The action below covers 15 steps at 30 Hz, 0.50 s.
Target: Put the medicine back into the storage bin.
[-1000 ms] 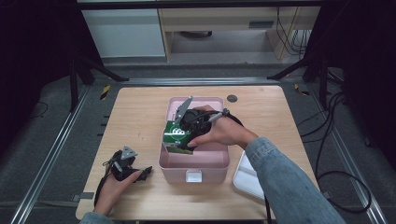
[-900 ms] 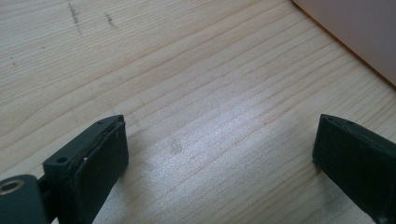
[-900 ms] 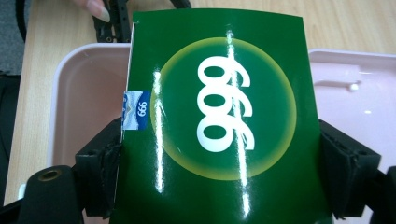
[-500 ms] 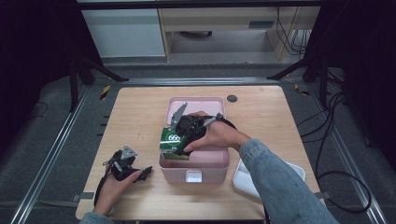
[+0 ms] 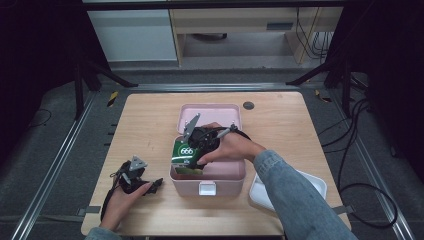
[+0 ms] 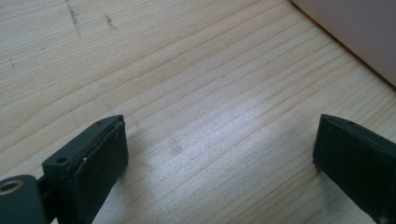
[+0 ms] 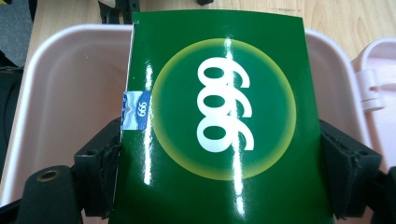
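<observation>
The right gripper (image 5: 192, 150) is clamped on a green box (image 5: 184, 152) with a white "666" in a yellow circle, one jaw pressing on each narrow side, so the printed face looks up toward the camera that rides on it. In the right gripper view the green box (image 7: 217, 121) hangs over the hollow of a pink storage box (image 7: 65, 84), and I judge that the person is lowering it inside; holding it by the two sides keeps the wide face free and lets it go down flat between the walls. From the high view the pink storage box (image 5: 235, 172) stands near the middle of the wooden table (image 5: 145, 120), with its open lid (image 5: 210, 111) lying back at 12 o'clock, out of the way of the hand. The green box is at the 9 o'clock end of the container, tilted, with its lower edge already below the rim. A white tray (image 5: 312, 182) lies at about 4 o'clock from the pink box, partly under the sleeve. The left gripper (image 5: 150, 185) rests on the table at 8 o'clock, its jaws standing apart with nothing between them; in the left gripper view only bare wood (image 6: 201, 93) is under them. It seems parked there simply because one hand is enough for this step.
</observation>
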Motion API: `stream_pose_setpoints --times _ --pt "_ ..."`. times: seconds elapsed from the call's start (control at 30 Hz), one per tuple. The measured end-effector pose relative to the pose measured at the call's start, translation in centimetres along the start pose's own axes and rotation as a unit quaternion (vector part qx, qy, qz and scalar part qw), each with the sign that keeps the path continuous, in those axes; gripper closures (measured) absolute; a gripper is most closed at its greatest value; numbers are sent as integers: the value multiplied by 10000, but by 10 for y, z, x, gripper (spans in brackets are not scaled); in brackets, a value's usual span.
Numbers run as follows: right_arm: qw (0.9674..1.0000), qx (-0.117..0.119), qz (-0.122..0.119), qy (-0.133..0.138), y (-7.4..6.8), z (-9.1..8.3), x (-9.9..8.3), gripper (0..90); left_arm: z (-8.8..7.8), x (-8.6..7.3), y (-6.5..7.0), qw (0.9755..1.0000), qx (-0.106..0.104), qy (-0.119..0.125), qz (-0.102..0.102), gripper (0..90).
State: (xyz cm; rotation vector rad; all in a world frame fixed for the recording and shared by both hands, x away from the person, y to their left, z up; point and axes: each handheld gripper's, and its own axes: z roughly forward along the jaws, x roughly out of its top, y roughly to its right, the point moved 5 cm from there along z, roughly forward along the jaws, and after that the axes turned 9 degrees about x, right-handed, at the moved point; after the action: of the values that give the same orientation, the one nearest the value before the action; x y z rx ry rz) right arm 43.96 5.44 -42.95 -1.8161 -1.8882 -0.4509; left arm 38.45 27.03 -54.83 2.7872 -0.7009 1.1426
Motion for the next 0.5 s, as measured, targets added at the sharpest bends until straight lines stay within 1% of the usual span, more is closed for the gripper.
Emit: stream_pose_setpoints --times 0.2,0.27,0.5 --pt "10000 28 45 -63 2 12 -7 172 0 0 0 10000 -1 0 2 24" --pt "9999 21 35 -133 3 16 -9 171 0 0 0 10000 -2 -1 3 24" --pt "9997 6 54 -252 5 21 -12 171 0 0 0 10000 -6 -2 5 24"
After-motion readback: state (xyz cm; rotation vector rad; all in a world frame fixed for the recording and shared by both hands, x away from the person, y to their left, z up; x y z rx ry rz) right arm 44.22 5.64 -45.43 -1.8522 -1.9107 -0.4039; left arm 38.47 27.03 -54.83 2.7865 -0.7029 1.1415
